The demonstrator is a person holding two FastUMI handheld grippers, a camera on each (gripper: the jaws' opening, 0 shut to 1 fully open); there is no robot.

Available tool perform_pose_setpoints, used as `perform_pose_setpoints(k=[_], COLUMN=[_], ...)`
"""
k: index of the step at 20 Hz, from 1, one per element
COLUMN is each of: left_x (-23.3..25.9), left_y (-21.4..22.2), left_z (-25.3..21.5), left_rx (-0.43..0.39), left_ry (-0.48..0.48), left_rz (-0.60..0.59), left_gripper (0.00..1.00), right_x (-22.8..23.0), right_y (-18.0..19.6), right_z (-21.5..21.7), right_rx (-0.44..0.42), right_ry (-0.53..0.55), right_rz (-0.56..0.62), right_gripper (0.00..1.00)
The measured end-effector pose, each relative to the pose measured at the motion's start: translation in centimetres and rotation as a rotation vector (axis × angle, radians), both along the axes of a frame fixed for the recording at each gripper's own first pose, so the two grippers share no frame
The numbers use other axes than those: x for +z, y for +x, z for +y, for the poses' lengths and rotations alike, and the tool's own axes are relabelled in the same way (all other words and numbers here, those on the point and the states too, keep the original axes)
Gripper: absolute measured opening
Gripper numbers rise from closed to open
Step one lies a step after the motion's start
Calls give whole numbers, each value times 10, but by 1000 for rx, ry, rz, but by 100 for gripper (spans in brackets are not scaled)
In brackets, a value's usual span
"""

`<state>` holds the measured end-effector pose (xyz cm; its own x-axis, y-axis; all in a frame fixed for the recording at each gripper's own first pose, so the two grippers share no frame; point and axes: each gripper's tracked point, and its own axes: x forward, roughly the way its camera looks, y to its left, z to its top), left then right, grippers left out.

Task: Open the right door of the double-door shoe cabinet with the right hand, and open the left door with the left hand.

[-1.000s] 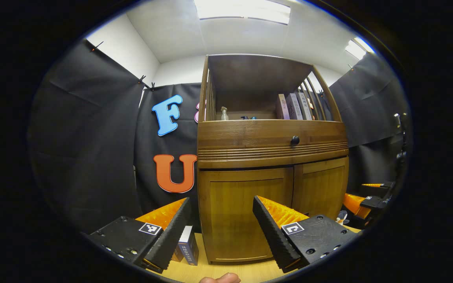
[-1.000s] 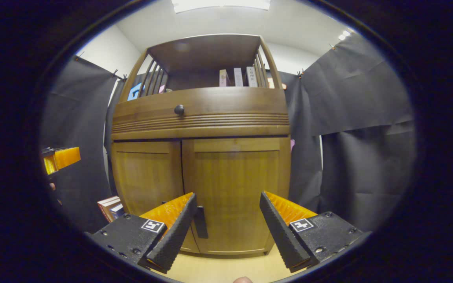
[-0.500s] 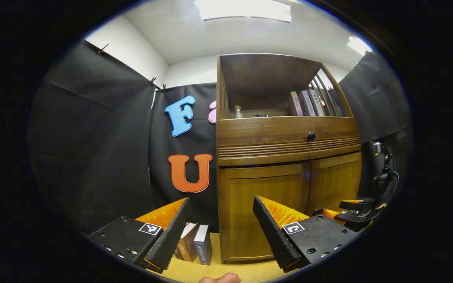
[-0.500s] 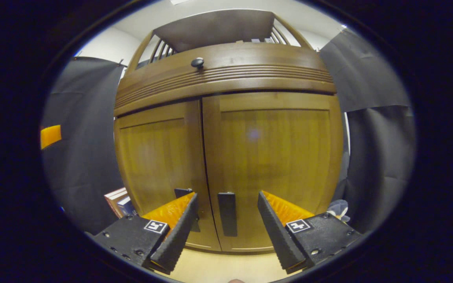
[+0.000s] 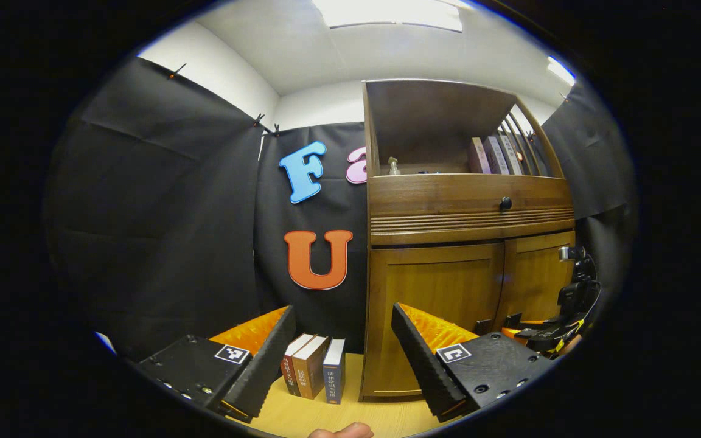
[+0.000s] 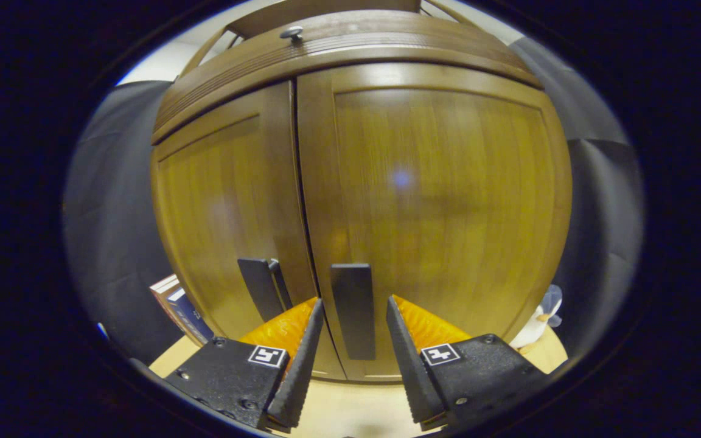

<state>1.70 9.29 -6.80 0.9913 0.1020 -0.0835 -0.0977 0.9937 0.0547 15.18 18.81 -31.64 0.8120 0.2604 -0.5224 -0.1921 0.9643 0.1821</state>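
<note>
The wooden shoe cabinet (image 5: 466, 207) stands to the right in the left gripper view, its left door (image 5: 435, 304) and right door (image 5: 536, 274) both closed. My left gripper (image 5: 342, 316) is open, short of the cabinet's left corner and holding nothing. In the right gripper view the doors are very close. The right door (image 6: 435, 194) has a dark upright handle (image 6: 353, 304), and my right gripper (image 6: 353, 302) is open with a finger on each side of it, small gaps showing. The left door handle (image 6: 259, 286) is just to the left. The right gripper (image 5: 545, 331) also appears low before the doors.
Three books (image 5: 314, 368) stand on the light wooden floor (image 5: 338, 413) left of the cabinet. Above the doors is a drawer with a round knob (image 5: 505, 204) and an open shelf with books (image 5: 493, 155) and a bottle (image 5: 393, 165). A small white object (image 6: 539, 316) lies right of the cabinet.
My right gripper has moved in close to the doors and its fingers have narrowed around the right door handle. The left gripper has swung left, so the cabinet sits farther right.
</note>
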Motion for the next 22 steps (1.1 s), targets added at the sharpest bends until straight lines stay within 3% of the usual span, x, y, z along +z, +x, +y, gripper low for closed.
perform_pose_setpoints(k=[1, 3, 6, 7, 10, 14, 22], left_x=[-1, -4, -9, -10, -5, -8, -12], left_y=[0, 2, 5, 6, 10, 18, 28], left_z=[-2, -4, -8, -10, -19, -33, -68], left_rx=[-3, -18, -40, -47, -71, -111, -204], left_ry=[4, 12, 26, 28, 39, 20, 12], left_rz=[2, 12, 27, 30, 25, 36, 41], left_gripper=[100, 95, 95, 95, 94, 94, 96], right_x=[-6, -14, -17, -20, -22, -21, -11], right_y=[3, 9, 16, 16, 18, 15, -27], right_z=[-3, -2, -3, -3, -1, -1, -16], right_rx=[-12, -18, -23, -27, -40, -25, -13], right_ry=[-8, -29, -43, -45, -69, -56, -64], right_rz=[15, 27, 20, 30, 8, 15, -3], right_gripper=[66, 65, 49, 51, 39, 32, 30])
